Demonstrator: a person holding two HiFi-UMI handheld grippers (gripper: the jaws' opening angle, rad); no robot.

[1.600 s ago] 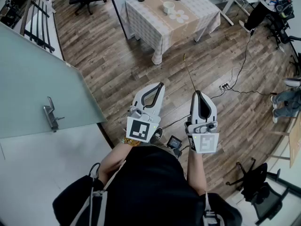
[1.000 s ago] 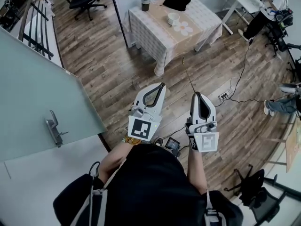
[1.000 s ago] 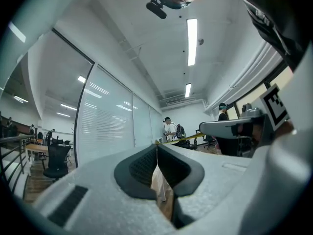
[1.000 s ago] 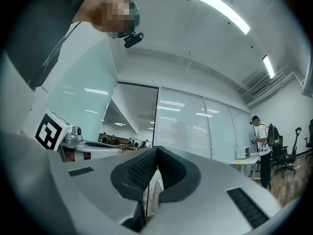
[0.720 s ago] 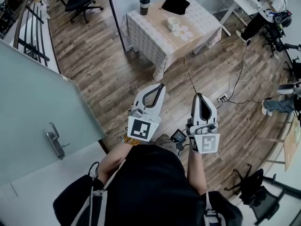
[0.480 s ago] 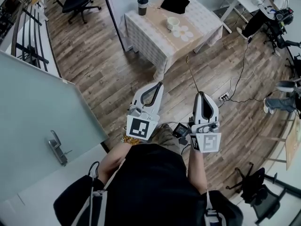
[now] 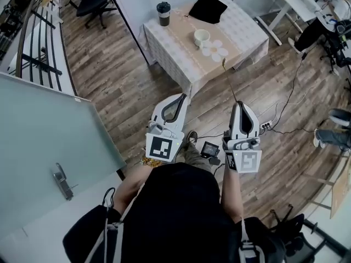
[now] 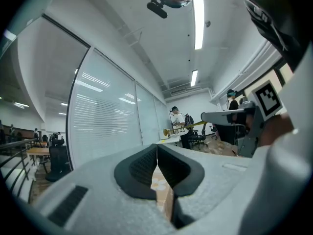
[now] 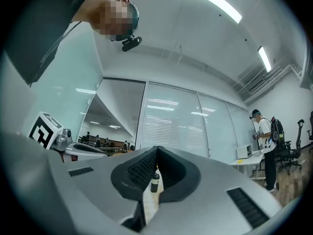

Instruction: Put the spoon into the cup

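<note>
The cloth-covered counter [image 7: 181, 48] is sitting nearer in the head view than a moment ago, as the person is walking toward it with both tools held out in front. The right tool [image 7: 239, 104] is pinching the handle end of a long, thin gold-coloured spoon [image 7: 229, 81]. Its far end is pointing toward the white cup [image 7: 202, 36], which is standing on the counter beside a flower-shaped mat [image 7: 215, 50], well apart from the spoon. The left tool [image 7: 184, 96] is riding alongside, jaws pressed together on nothing. The spoon is looking light, stiff and slick, probably metal. Held so far back, its long shaft is likely to swing or twist. The cup, probably ceramic, is risking a tip if its rim is knocked.
</note>
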